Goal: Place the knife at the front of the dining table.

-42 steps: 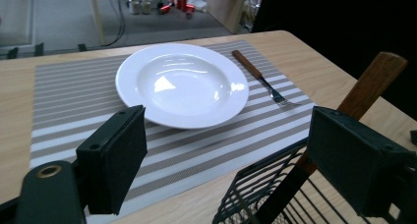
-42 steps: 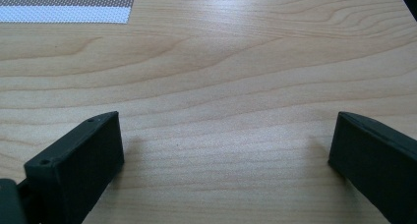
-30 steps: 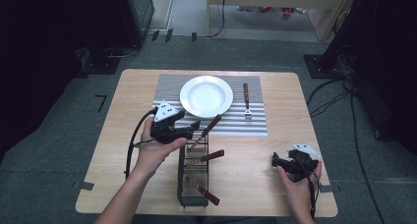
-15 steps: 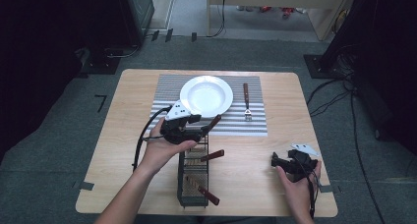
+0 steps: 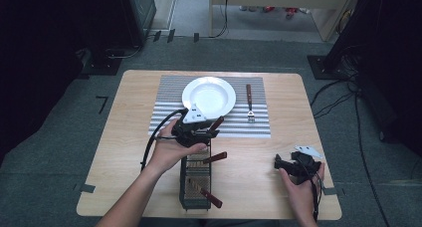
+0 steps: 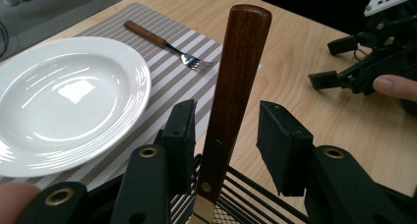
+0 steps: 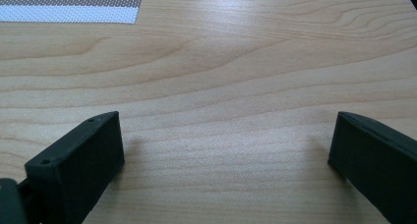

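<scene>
While no lettering can be read on any item, the scene is laid out plainly on the wooden table (image 5: 129, 137). At the left of the high view, a forearm is seen rising from the bottom edge, and the left gripper (image 5: 208, 131) is held level over the far end of the black wire basket (image 5: 196, 187), jaws pointed toward the table's right. Its jaws have just been closing, and a wooden knife handle (image 6: 231, 101) stands upright between them in the left gripper view; the left jaw is seen just beside the wood and the right jaw is kept apart by a narrow gap, so the handle is not yet clamped. 2 more brown handles (image 5: 215, 157) are seen sticking out of the basket nearer the person. Beyond the gripper, a white plate (image 5: 226, 87) is set on a striped placemat (image 5: 169, 87), with a fork (image 5: 250, 103) laid on the mat to the plate's right, well apart from it. Bare wood is left between the basket and the right gripper (image 5: 276, 162), which is rested near the table's near-right corner. In the right gripper view its jaws are spread wide over bare table with nothing between them.
</scene>
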A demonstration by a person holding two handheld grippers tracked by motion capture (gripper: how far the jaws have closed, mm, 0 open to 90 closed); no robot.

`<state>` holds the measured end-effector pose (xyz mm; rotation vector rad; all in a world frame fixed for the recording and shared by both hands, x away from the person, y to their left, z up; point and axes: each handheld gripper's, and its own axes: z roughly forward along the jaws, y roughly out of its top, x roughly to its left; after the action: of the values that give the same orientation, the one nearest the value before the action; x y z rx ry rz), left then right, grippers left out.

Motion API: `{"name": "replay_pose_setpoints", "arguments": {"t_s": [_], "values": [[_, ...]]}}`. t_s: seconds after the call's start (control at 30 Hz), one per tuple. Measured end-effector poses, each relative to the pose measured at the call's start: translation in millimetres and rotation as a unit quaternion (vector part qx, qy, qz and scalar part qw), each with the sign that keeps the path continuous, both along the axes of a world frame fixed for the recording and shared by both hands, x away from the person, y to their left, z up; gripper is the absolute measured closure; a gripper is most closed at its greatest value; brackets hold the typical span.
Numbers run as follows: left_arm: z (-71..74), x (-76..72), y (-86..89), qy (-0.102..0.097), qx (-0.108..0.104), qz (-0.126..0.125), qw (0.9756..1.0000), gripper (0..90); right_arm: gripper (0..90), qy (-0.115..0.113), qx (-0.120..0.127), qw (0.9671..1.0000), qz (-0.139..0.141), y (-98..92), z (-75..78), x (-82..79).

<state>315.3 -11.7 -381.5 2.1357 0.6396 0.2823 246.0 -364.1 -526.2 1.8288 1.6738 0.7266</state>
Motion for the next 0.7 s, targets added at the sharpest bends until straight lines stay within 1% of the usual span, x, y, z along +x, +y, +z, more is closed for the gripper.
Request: {"name": "replay_pose_setpoints", "arguments": {"t_s": [0.07,0.13,0.33,0.43,0.5,0.6,0.7], "values": [[0.6,0.7,0.4,0.006,-0.003,-0.002,1.0,67.0,0.0,-0.001,-0.001,1.0,0.001,0.1,0.0,0.1],[0.6,1.3,1.6,0.006,-0.001,0.0,1.0,71.7,0.0,0.0,-0.001,1.0,0.001,0.4,0.0,0.2],[0.3,2.4,10.0,0.009,-0.018,-0.008,0.9998,73.1,0.0,-0.001,0.0,1.0,0.002,0.8,0.0,0.3],[2.0,-0.5,15.9,0.001,-0.026,-0.008,0.9996,73.1,0.0,-0.001,0.0,1.0,0.002,0.9,0.0,0.4],[2.9,-3.4,21.3,-0.006,-0.038,-0.001,0.9993,73.3,0.0,0.0,0.0,1.0,0.003,1.0,0.1,0.4],[3.9,-9.2,35.1,-0.021,-0.062,0.01,0.9978,73.9,0.0,-0.001,0.0,1.0,0.003,1.0,0.0,0.5],[4.1,-14.6,48.1,-0.031,-0.077,0.025,0.9962,74.5,0.0,0.0,0.0,1.0,0.002,1.2,0.1,0.5]]}}
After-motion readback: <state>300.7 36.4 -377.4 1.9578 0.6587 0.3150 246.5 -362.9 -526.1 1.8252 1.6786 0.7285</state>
